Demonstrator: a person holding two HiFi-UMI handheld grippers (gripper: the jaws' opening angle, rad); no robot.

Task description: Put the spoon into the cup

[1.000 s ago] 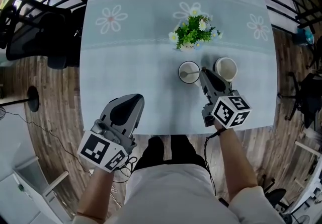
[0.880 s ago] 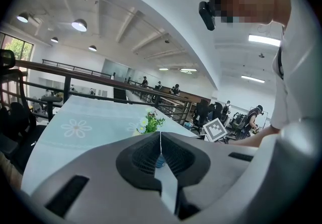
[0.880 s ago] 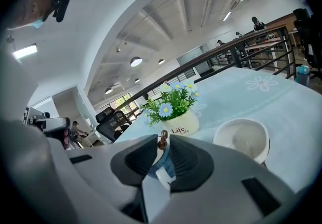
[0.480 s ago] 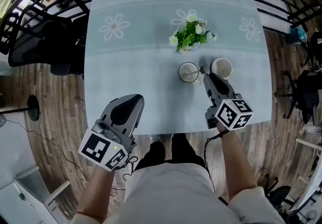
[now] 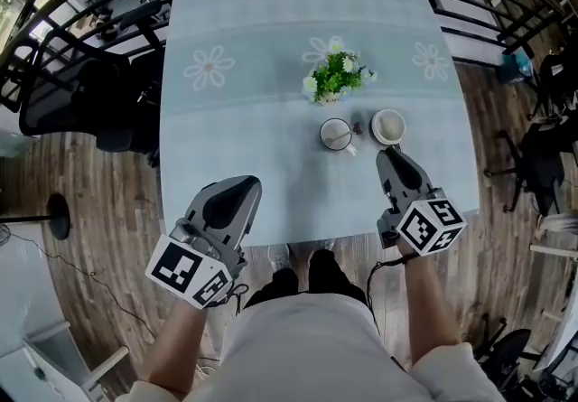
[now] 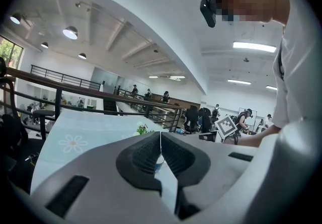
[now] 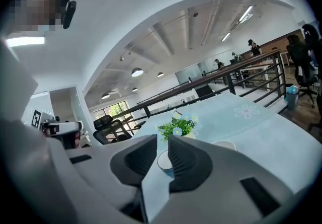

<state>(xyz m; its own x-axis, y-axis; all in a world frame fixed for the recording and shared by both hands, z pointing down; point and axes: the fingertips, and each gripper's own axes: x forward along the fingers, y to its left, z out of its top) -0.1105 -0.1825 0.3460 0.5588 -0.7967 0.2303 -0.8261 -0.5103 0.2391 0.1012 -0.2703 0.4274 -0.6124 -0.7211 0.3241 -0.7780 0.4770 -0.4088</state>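
One spoon [image 5: 340,133] seems to rest inside the cup [image 5: 321,134], ahead-left of my right gripper [image 5: 390,154], jaws slightly apart, empty; my left gripper [image 5: 246,185], closed on nothing, sits farther off.

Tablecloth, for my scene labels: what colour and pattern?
Pale blue tablecloth with white daisy prints; head view shows it best.

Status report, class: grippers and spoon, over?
Left gripper shut, empty. Right gripper open, empty, short of the right cup. Spoon in the left cup. Nothing in the way.
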